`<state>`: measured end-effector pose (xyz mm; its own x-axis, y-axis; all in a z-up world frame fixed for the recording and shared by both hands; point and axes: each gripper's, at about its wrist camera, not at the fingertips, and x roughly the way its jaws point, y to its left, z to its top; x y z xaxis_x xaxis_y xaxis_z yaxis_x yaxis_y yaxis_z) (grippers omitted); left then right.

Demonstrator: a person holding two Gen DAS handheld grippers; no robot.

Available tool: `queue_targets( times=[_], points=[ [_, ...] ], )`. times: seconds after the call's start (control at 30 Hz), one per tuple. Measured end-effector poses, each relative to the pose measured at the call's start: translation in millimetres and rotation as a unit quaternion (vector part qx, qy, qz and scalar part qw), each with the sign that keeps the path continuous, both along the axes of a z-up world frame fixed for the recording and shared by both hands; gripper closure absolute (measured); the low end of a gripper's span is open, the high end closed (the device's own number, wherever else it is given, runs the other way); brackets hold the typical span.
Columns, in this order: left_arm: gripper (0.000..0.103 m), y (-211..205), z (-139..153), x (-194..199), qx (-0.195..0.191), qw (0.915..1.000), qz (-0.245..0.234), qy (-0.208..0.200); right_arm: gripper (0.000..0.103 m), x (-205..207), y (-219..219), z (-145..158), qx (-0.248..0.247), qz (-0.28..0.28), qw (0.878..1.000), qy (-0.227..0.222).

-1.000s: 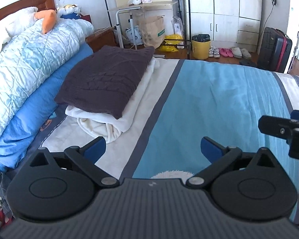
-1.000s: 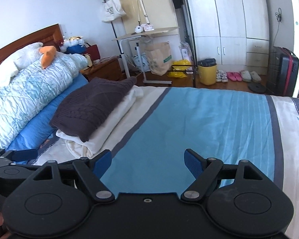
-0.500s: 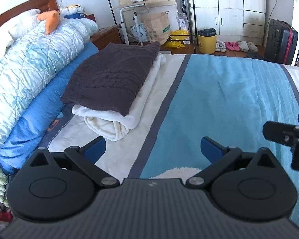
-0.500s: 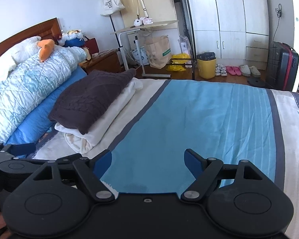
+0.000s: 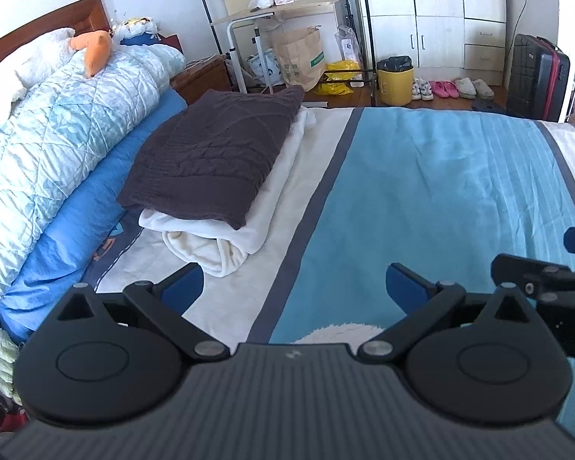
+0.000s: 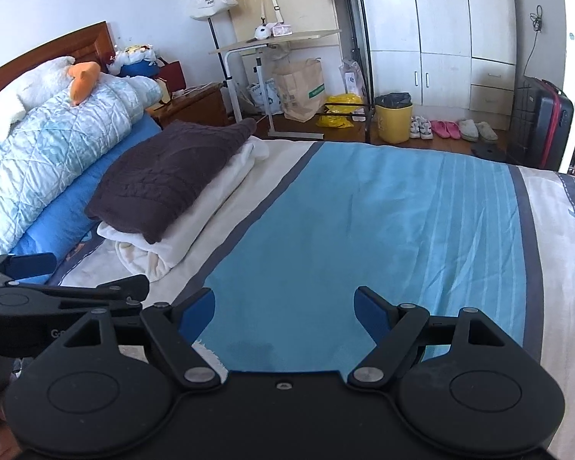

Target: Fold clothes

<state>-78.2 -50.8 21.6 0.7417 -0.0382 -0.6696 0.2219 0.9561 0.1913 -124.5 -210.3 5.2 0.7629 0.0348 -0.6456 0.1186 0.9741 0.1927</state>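
A folded dark brown knit sweater (image 5: 214, 161) lies on a folded cream garment (image 5: 230, 241) on the left part of the bed; the stack also shows in the right wrist view, sweater (image 6: 165, 176) over cream garment (image 6: 180, 237). My left gripper (image 5: 293, 287) is open and empty, above the bed in front of the stack. My right gripper (image 6: 285, 308) is open and empty over the blue stripe of the bedspread (image 6: 364, 230). A bit of white fluffy fabric (image 5: 341, 335) shows just under the left gripper's body. Each gripper appears at the edge of the other's view.
A rolled light-blue quilt (image 5: 50, 145) with white and orange plush toys lies along the left. Beyond the bed stand a rolling side table (image 5: 280, 4), a paper bag (image 5: 301, 57), a yellow bin (image 5: 395, 80), shoes, a dark suitcase (image 5: 536, 76) and white wardrobes.
Both grippers have drawn back and risen slightly, so the folded stack sits farther off and more of the room shows. Both stay open and empty.
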Motion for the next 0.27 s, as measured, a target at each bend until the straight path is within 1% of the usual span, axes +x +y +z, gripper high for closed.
queue_targets(
  times=[0.1,0.27],
  points=[
    [0.000,-0.3,0.5,-0.5,0.006,1.0000,0.001,-0.003,0.019,-0.7,-1.8,1.4,0.001,-0.001,1.000,-0.001],
    [0.000,1.2,0.1,1.2,0.004,1.0000,0.002,0.000,0.019,-2.7,-5.2,0.8,0.003,-0.006,1.000,0.000]
  ],
)
